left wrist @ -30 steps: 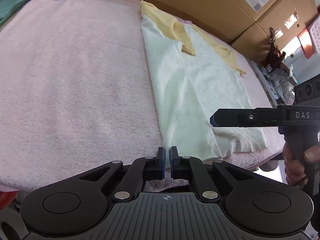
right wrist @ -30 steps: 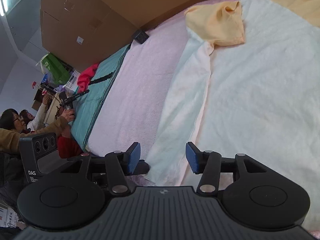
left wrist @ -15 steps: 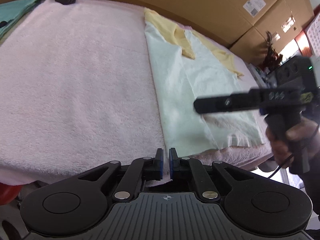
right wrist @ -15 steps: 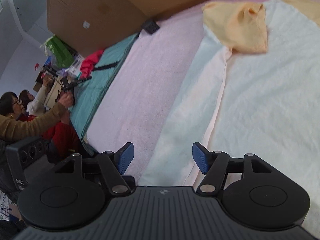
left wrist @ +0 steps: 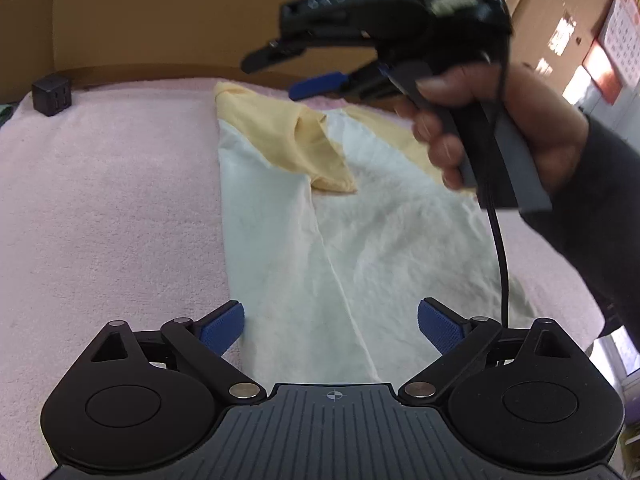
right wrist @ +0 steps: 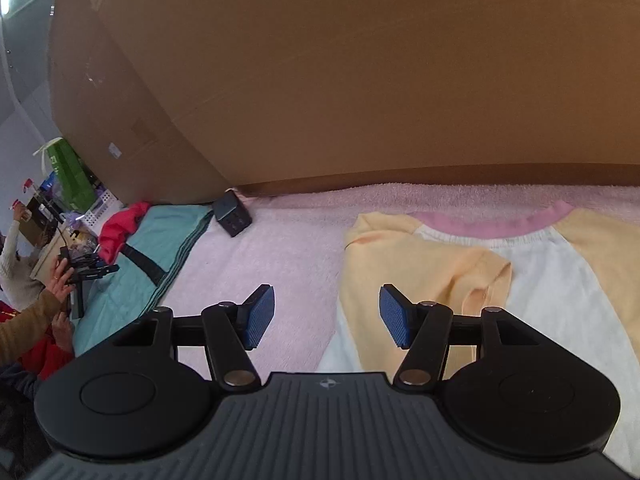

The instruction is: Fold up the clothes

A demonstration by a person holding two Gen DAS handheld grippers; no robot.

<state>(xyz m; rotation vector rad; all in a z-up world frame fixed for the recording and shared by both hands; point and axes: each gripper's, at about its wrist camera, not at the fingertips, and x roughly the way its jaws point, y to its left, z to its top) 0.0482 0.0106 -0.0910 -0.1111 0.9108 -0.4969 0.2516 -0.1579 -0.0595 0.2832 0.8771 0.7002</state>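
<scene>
Surface: a pink towel [left wrist: 100, 208] spreads over the desk, fluffy and flat, up to the cardboard wall behind.
On the towel: a cream shirt [left wrist: 360, 248] with yellow sleeves lies flat, its left side folded inward, one yellow sleeve [left wrist: 308, 148] doubled over the body.
Back corner: a small black box [right wrist: 233, 216] rests on the towel's far edge.
Neighbouring cover: a teal cloth [right wrist: 160, 248] adjoins the pink towel, with a red garment [right wrist: 120, 228] on it.

shirt [left wrist: 372, 248] | white body, yellow sleeves, pink collar | flat on pink towel, left side folded inward
</scene>
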